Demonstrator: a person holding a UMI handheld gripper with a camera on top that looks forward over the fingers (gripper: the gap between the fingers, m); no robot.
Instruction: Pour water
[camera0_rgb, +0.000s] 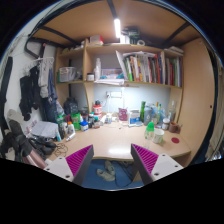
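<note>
1. Looking forward from the gripper, its two fingers stand spread wide with nothing held; the left pad and the right pad show magenta on their inner faces; between them lies only a dark stretch of floor with a crumpled grey cloth.

2. Just beyond the fingertips runs the front edge of a pale wooden desk; its near part is bare, and the gripper is held back from it, touching nothing on it.

3. Further along the desk, toward the right finger's side, stands a green bottle with a pale cap; a taller clear bottle rises behind it; which one holds water I cannot tell; both stand upright, well apart from the fingers and beyond the right one rather than between the two.

4. Near those bottles, at the desk's right end, sits a small pale cup-like thing; too small to name surely.

5. On the left part of the desk is a crowd of jars and bottles; a red-topped one stands among them.

6. Above the desk a shelf carries a row of books; a lamp glows bright over it.

7. Left of the desk hang dark clothes.
</note>
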